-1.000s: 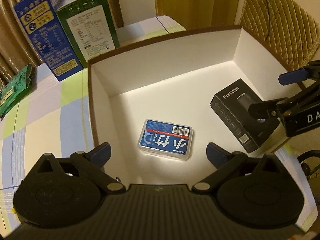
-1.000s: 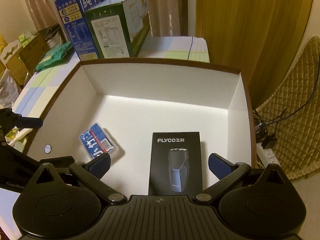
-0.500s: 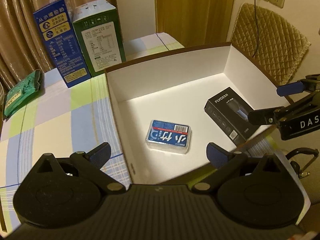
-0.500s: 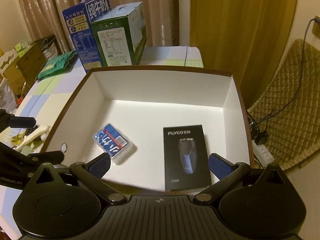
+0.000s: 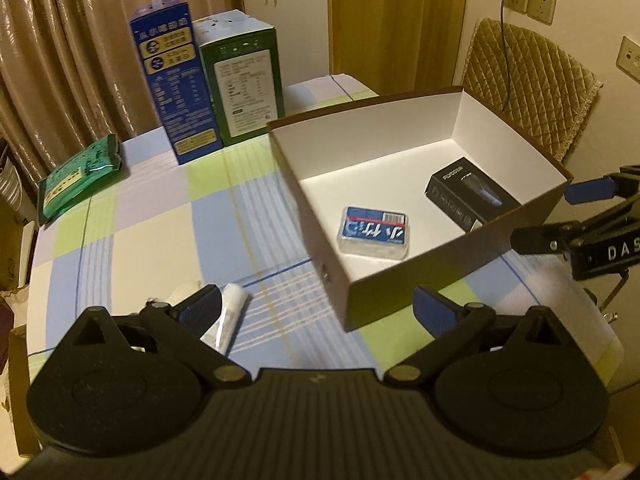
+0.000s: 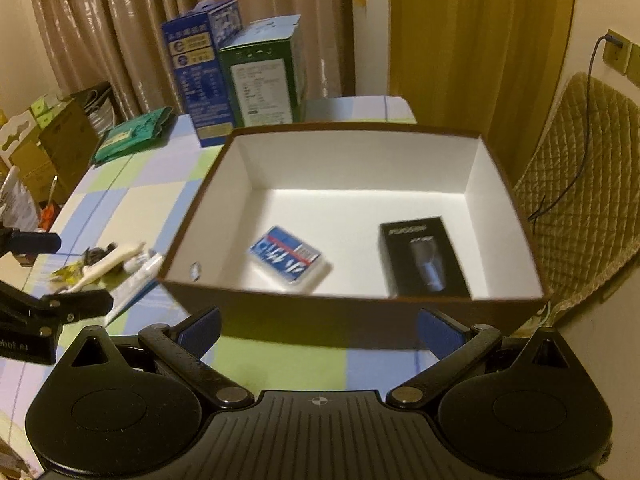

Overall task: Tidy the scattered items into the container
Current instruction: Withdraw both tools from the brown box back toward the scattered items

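A brown box with a white inside (image 5: 400, 120) (image 6: 352, 152) stands on the checked tablecloth. In it lie a blue card pack (image 5: 374, 232) (image 6: 290, 258) and a black FLYCO shaver box (image 5: 468, 196) (image 6: 424, 256). A white tube (image 5: 230, 318) (image 6: 134, 284) and small white and yellow items (image 6: 104, 262) lie on the cloth left of the box. My left gripper (image 5: 318, 310) is open and empty, above the cloth by the box's near left corner. My right gripper (image 6: 320, 326) is open and empty, in front of the box's near wall.
A blue carton (image 5: 174, 88) and a green carton (image 5: 242, 76) stand at the back of the table. A green packet (image 5: 78, 172) lies at the far left. A quilted chair (image 6: 588, 184) stands right of the table. Cardboard clutter (image 6: 48, 140) sits left.
Both grippers have pulled back and up out of the box, staying open. The card pack and shaver box remain inside. The tube and small items on the cloth have come into view.
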A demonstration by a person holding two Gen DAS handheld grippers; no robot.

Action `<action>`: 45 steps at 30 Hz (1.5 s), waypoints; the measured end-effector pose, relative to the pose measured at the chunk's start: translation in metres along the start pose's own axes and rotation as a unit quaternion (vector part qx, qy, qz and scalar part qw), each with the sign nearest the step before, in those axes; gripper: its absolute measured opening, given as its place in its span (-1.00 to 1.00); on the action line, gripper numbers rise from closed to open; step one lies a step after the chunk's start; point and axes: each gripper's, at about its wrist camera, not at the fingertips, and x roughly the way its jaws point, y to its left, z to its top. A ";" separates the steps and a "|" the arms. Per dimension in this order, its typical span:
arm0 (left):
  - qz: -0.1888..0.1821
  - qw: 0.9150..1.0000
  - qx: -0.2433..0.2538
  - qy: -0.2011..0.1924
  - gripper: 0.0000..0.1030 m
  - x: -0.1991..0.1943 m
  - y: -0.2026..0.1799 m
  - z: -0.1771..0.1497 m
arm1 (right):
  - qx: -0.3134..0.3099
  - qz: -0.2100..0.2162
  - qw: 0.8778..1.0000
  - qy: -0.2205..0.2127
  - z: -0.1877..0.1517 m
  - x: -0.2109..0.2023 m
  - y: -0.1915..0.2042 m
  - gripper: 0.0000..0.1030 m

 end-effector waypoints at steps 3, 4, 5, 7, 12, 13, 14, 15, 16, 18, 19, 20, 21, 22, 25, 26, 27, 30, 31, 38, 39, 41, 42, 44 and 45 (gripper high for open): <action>-0.002 1.000 0.002 -0.002 0.95 -0.008 0.008 -0.009 | 0.002 0.003 1.000 0.007 -0.010 -0.001 0.013 0.96; -0.003 1.000 0.003 -0.002 0.95 -0.011 0.010 -0.012 | 0.001 0.002 1.000 0.009 -0.012 -0.002 0.017 0.96; -0.004 1.000 0.003 -0.001 0.95 -0.013 0.012 -0.015 | 0.001 0.000 1.000 0.010 -0.015 -0.002 0.021 0.96; -0.005 1.000 0.003 0.001 0.95 -0.017 0.017 -0.021 | 0.003 -0.001 1.000 0.013 -0.020 -0.003 0.028 0.96; -0.009 1.000 0.001 0.007 0.95 -0.026 0.027 -0.037 | 0.019 0.010 1.000 0.015 -0.032 -0.005 0.041 0.96; -0.009 1.000 0.000 0.009 0.95 -0.028 0.029 -0.041 | 0.021 0.014 1.000 0.016 -0.035 -0.005 0.045 0.96; -0.008 1.000 -0.001 0.011 0.95 -0.030 0.032 -0.045 | 0.022 0.017 0.999 0.018 -0.037 -0.004 0.048 0.96; -0.007 1.000 -0.003 0.013 0.95 -0.031 0.035 -0.048 | 0.022 0.019 0.999 0.020 -0.039 -0.003 0.052 0.96; -0.006 1.000 -0.006 0.016 0.95 -0.032 0.038 -0.052 | 0.022 0.022 0.999 0.022 -0.041 -0.003 0.055 0.96; -0.002 1.000 -0.011 0.021 0.95 -0.035 0.045 -0.058 | 0.021 0.028 0.999 0.025 -0.045 -0.001 0.062 0.96; 0.000 1.000 -0.014 0.022 0.95 -0.036 0.048 -0.061 | 0.020 0.031 0.999 0.027 -0.047 0.001 0.066 0.96; 0.002 1.000 -0.018 0.024 0.95 -0.037 0.051 -0.064 | 0.019 0.035 0.999 0.030 -0.049 0.002 0.070 0.96; 0.004 0.999 -0.021 0.025 0.95 -0.039 0.054 -0.067 | 0.019 0.038 0.999 0.032 -0.051 0.004 0.074 0.96; 0.007 0.999 -0.025 0.026 0.95 -0.041 0.058 -0.071 | 0.018 0.041 0.998 0.034 -0.052 0.006 0.077 0.96; 0.015 0.999 -0.037 0.029 0.95 -0.045 0.070 -0.079 | 0.015 0.049 0.998 0.042 -0.055 0.013 0.087 0.96; 0.018 0.998 -0.042 0.030 0.95 -0.046 0.075 -0.083 | 0.014 0.052 0.998 0.045 -0.056 0.015 0.091 0.96; 0.022 0.998 -0.046 0.031 0.95 -0.047 0.079 -0.086 | 0.014 0.054 0.997 0.047 -0.057 0.018 0.095 0.96; 0.038 0.997 -0.061 0.033 0.95 -0.050 0.094 -0.095 | 0.008 0.065 0.997 0.050 -0.058 0.026 0.107 0.96; 0.041 0.996 -0.065 0.034 0.94 -0.051 0.099 -0.097 | 0.007 0.067 0.996 0.051 -0.058 0.028 0.111 0.96; 0.070 0.992 -0.097 0.038 0.92 -0.052 0.134 -0.115 | -0.013 0.083 0.995 0.059 -0.060 0.051 0.139 0.96; 0.072 0.992 -0.100 0.038 0.92 -0.051 0.137 -0.117 | -0.016 0.084 0.994 0.061 -0.059 0.055 0.144 0.96; 0.077 0.990 -0.107 0.040 0.89 -0.050 0.146 -0.122 | -0.022 0.085 0.994 0.062 -0.059 0.062 0.151 0.96; 0.079 0.990 -0.109 0.042 0.88 -0.049 0.150 -0.124 | -0.024 0.085 0.994 0.063 -0.059 0.066 0.155 0.96; 0.082 0.989 -0.114 0.045 0.88 -0.047 0.156 -0.127 | -0.026 0.092 0.993 0.063 -0.057 0.072 0.162 0.96; 0.083 0.989 -0.116 0.047 0.88 -0.047 0.160 -0.129 | -0.027 0.096 0.993 0.062 -0.055 0.075 0.166 0.96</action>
